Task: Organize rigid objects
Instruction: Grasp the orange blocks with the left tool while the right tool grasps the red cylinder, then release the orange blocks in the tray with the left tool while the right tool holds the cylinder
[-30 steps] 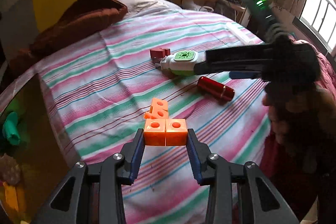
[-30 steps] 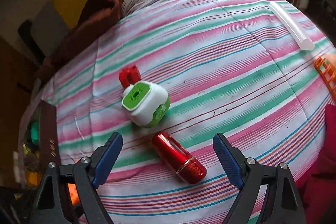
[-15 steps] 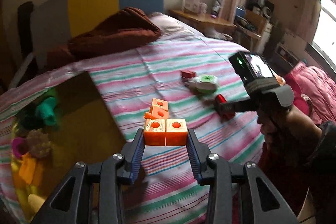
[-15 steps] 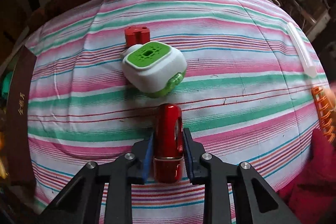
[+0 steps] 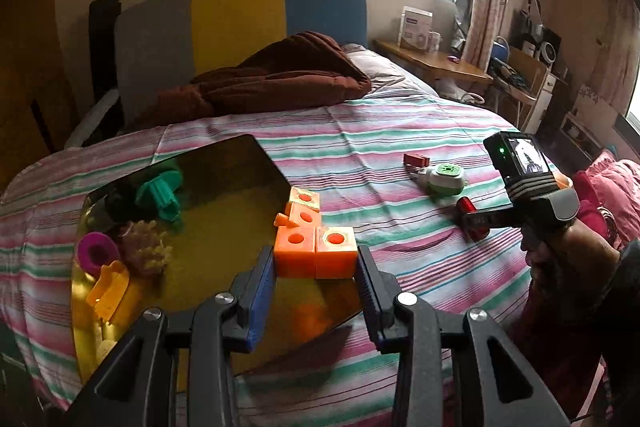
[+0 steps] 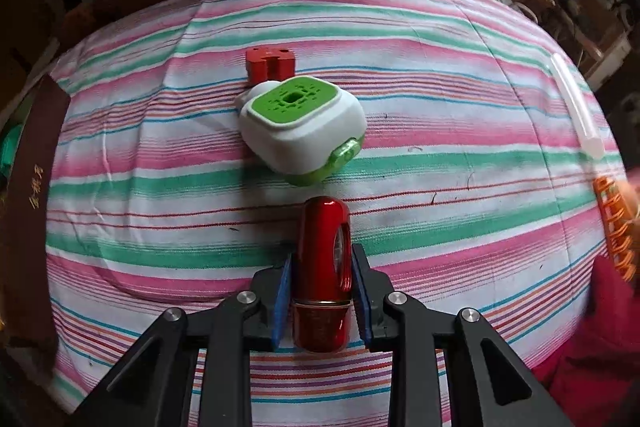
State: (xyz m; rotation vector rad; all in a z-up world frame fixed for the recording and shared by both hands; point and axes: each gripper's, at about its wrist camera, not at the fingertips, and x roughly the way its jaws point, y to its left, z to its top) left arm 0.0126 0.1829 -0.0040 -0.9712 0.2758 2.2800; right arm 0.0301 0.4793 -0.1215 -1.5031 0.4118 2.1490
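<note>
Left wrist: gold box (image 5: pixel 224 227) with small toys (image 5: pixel 120 251).

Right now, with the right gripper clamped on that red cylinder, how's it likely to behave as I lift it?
The red cylinder looks glossy and smooth, so it could slip between the right gripper's pads. It appears rigid, unlikely to flex. Being round, it would probably roll on the striped bedspread if dropped.

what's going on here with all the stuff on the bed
A person is tidying toys off a striped bed with two handheld grippers. The left gripper holds a cluster of orange blocks above a gold tray that already has toys in it. The right gripper is clamped on a red cylinder lying on the bedspread.
</note>
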